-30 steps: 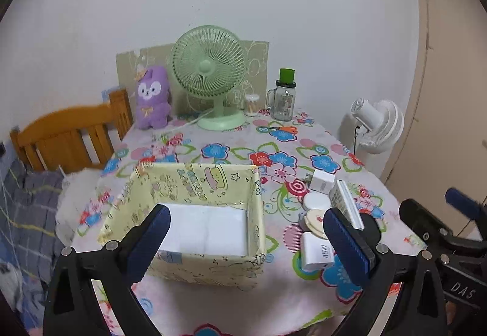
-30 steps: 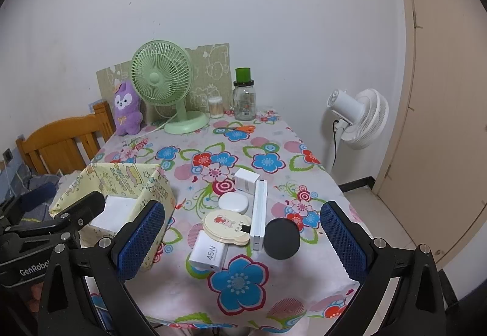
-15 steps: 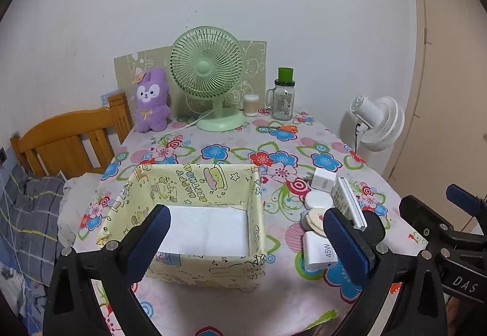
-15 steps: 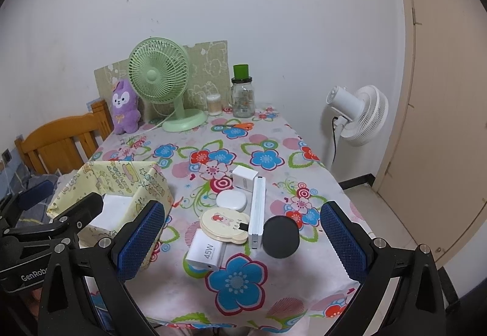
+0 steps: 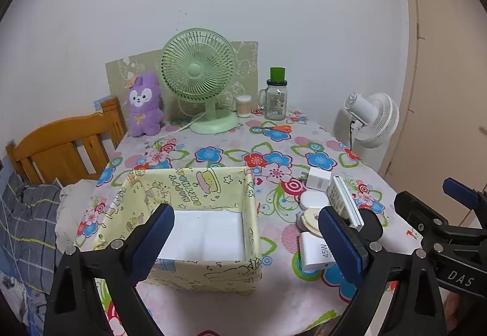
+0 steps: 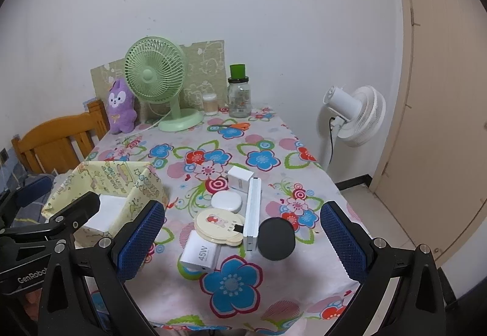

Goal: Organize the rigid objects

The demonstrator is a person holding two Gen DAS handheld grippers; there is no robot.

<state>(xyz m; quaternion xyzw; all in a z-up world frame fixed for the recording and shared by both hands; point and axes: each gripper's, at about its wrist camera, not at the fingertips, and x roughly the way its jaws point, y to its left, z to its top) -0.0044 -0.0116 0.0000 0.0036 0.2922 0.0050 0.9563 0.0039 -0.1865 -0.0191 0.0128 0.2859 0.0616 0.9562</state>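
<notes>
Blue ribbed pads frame both views: the left gripper (image 5: 245, 240) stands wide with nothing between its jaws, which have just been closing a little, and the right gripper (image 6: 242, 240) gapes wide and empty too. Just beyond the right one lies the cluster to be sorted, tightly packed on the floral tablecloth (image 6: 261, 159): a white 45W charger (image 6: 199, 255), a black puck (image 6: 276, 239), a cream round compact (image 6: 219, 225), a long white bar (image 6: 252, 211), a white disc (image 6: 226, 201) and a small white plug cube (image 6: 240, 177). The yellow fabric box (image 5: 194, 183) sits beside them to the left, with only a white liner showing inside.

The risk, I judge, is crowding. The compact overlaps the charger and touches the bar, so a wide jaw descending on one item could nudge or drag its neighbours, and the puck and charger lie near the table's front edge. The box walls look soft, so a careless drop might fold a side inward. Farther back, the green fan (image 5: 197, 74), the plush (image 5: 144, 104) and the jar (image 5: 275, 100) stand well apart from any reach.
</notes>
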